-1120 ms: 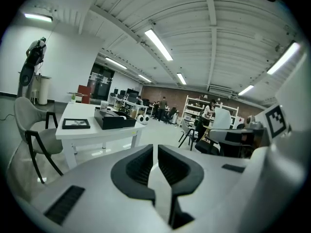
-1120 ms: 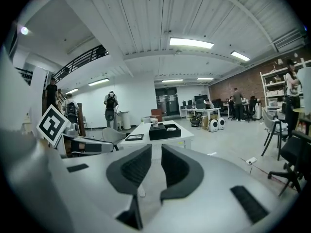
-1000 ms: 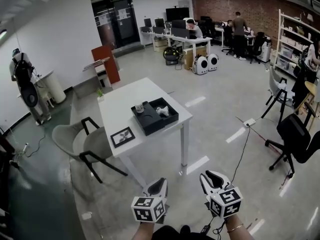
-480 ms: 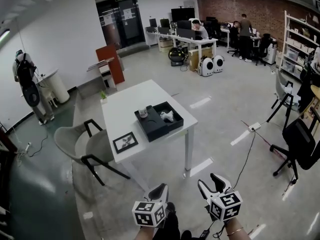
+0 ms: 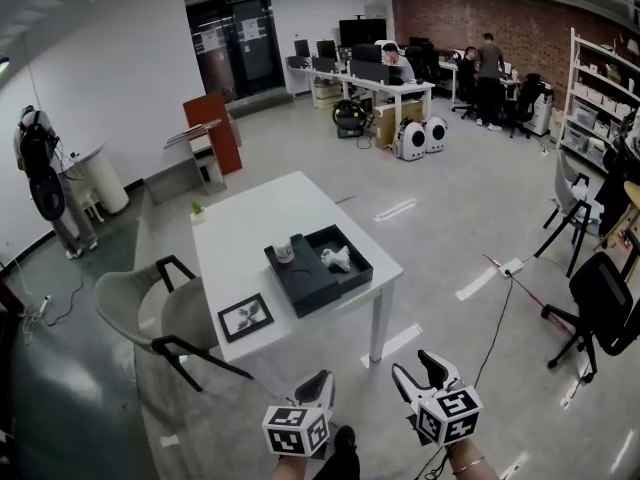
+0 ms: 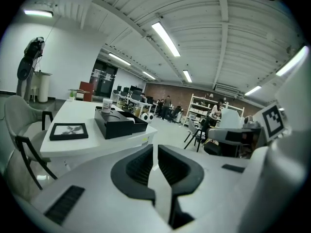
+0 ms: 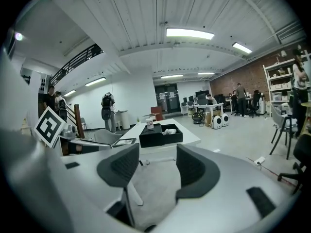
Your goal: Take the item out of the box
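Holding the white left gripper (image 5: 320,379) well short of the white rectangular table (image 5: 255,213), jaws together on nothing. Holding the white right gripper (image 5: 417,366) beside it, jaws apart, just opened wider, empty. Lying on that table, inside the open black box (image 5: 305,280): the small white crumpled item (image 5: 337,258).

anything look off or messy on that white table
Nothing spilled or broken. On the table, the box is open with a crumpled white item inside and a cup by its far corner. Only the picture frame lies flat rather than standing.
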